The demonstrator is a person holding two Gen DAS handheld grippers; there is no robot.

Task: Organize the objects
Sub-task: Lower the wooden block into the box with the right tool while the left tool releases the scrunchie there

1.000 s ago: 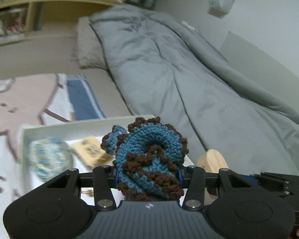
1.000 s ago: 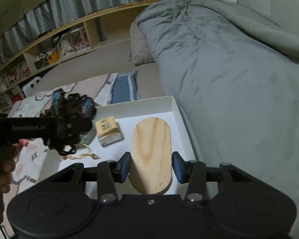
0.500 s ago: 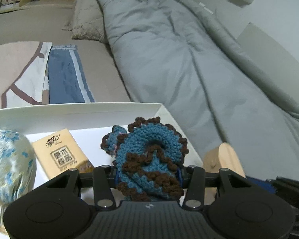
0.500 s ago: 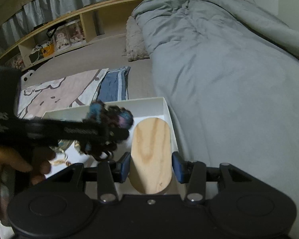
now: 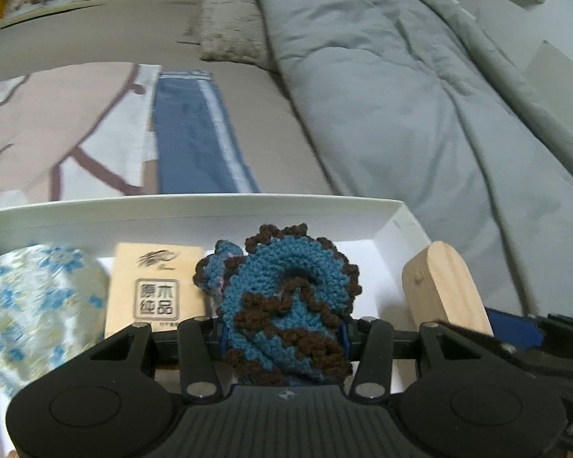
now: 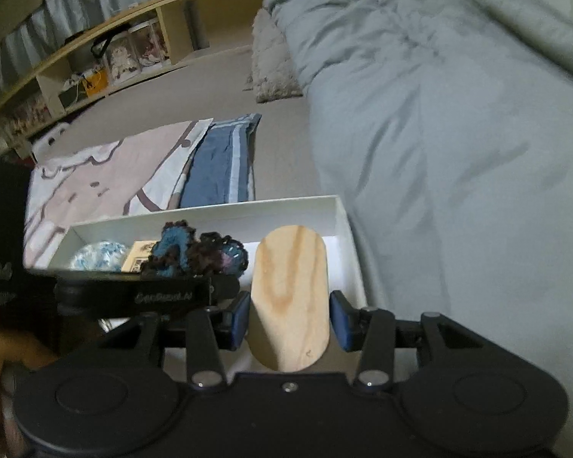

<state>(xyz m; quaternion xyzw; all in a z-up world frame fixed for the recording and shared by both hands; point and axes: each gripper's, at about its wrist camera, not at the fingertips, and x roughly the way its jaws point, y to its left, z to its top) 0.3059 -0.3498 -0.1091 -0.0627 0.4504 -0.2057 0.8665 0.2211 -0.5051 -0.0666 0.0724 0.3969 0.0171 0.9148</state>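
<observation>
Crocheted piece point(image 5: 286, 297) and wooden block point(image 6: 290, 297), both gripped

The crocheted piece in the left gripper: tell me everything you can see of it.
The crocheted piece is soft yarn, teal-blue with a bumpy dark brown edging, its ruffled bands curling in a spiral around a dark centre. The right wrist view also shows a little pinkish-purple yarn. The left gripper is shut on its lower part, so its body stands up above the fingers. It sits over the white tray, between the tan paper packet and the wooden board held by the right gripper. Whether it touches the tray floor is hidden.
</observation>
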